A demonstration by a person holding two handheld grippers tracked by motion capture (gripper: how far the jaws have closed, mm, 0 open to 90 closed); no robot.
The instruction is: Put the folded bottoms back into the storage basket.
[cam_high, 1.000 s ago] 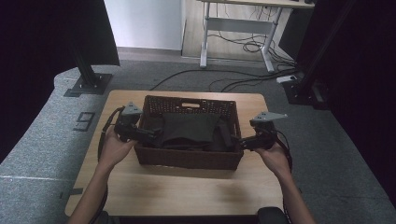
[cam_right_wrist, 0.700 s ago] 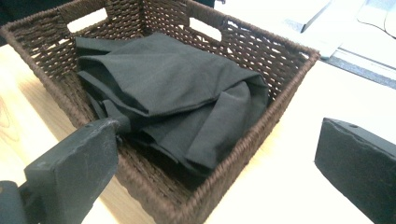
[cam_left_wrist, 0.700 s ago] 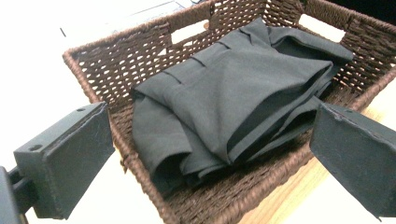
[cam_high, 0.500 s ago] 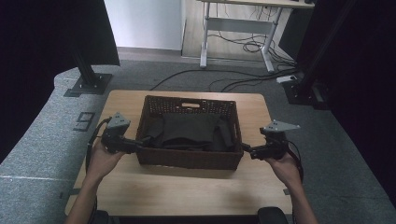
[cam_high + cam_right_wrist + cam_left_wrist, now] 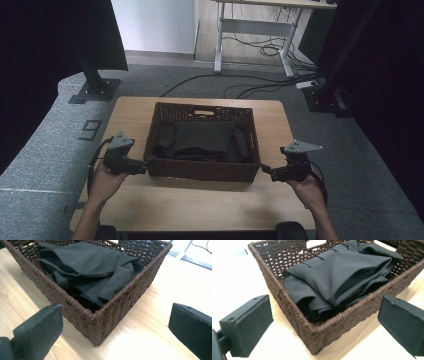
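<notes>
A dark brown wicker basket [image 5: 202,170] stands in the middle of the wooden table [image 5: 200,210]. Folded black cloth [image 5: 202,137] lies inside it, also seen as the cloth [image 5: 337,275] and the cloth [image 5: 85,267] in the gripper views. My left gripper [image 5: 146,169] hovers just off the basket's near left corner [image 5: 314,340], jaws wide apart and empty. At the near right corner [image 5: 96,332], my right gripper [image 5: 264,170] is open too, with nothing between its jaws.
The basket has a handle slot [image 5: 204,112] in its far wall. Bare table lies in front of the basket. Grey carpet surrounds the table, with cables [image 5: 240,85] and a desk frame [image 5: 250,30] behind and black stands [image 5: 92,85] at the sides.
Both grippers have drawn back from the basket's sides toward its near corners and moved outward. Their jaws now hold nothing. The basket and cloth stay in place.
</notes>
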